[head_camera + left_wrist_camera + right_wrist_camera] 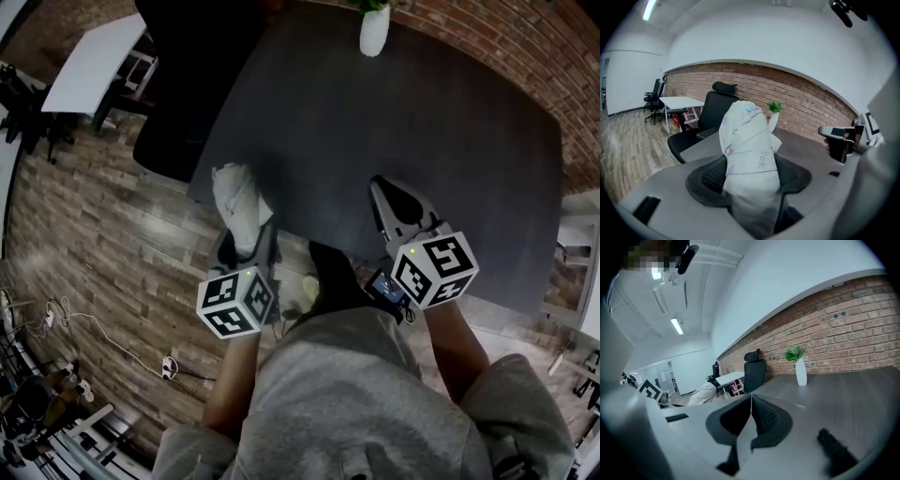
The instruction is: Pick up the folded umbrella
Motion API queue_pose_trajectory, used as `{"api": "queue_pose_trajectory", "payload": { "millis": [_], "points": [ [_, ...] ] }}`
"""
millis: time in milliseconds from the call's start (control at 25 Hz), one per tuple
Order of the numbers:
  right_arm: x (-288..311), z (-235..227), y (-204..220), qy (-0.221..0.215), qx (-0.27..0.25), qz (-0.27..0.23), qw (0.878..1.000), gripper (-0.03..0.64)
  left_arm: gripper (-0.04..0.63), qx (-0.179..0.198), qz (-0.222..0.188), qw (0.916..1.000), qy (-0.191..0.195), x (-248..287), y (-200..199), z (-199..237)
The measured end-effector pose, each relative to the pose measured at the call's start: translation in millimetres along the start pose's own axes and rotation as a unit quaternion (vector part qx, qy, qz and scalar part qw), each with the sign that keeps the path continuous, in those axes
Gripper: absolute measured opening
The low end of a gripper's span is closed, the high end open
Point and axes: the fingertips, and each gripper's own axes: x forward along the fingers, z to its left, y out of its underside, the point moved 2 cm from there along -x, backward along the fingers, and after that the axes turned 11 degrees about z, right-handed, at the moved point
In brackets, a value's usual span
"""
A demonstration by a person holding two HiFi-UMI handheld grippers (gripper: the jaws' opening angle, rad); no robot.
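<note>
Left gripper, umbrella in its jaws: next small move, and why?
Probably raise the left gripper a little more: its jaws are clamped on the umbrella, which shows over the table's near corner. The right gripper is shut and empty.

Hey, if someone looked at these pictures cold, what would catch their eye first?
The white folded umbrella stands out first, clamped between the jaws of the left hand-held gripper just off the near left edge of the dark table. Next is the right hand-held gripper, shut and empty over the table's near edge. At the far edge stands a white vase with a green sprig.
</note>
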Motion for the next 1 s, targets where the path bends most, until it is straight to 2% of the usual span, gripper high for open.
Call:
{"api": "queue_pose_trajectory", "payload": {
  "millis": [560, 1000],
  "points": [
    [-56, 38, -2, 0.001, -0.046, -0.029, 0.999, 0.025, 0.295, 0.012, -0.088, 0.9959, 0.016, -94, -2, -22],
    [-82, 36, -4, -0.006, -0.05, -0.042, 0.998, 0.025, 0.295, 0.018, -0.119, 0.9927, -0.013, -136, 3, -36]
  ]
}}
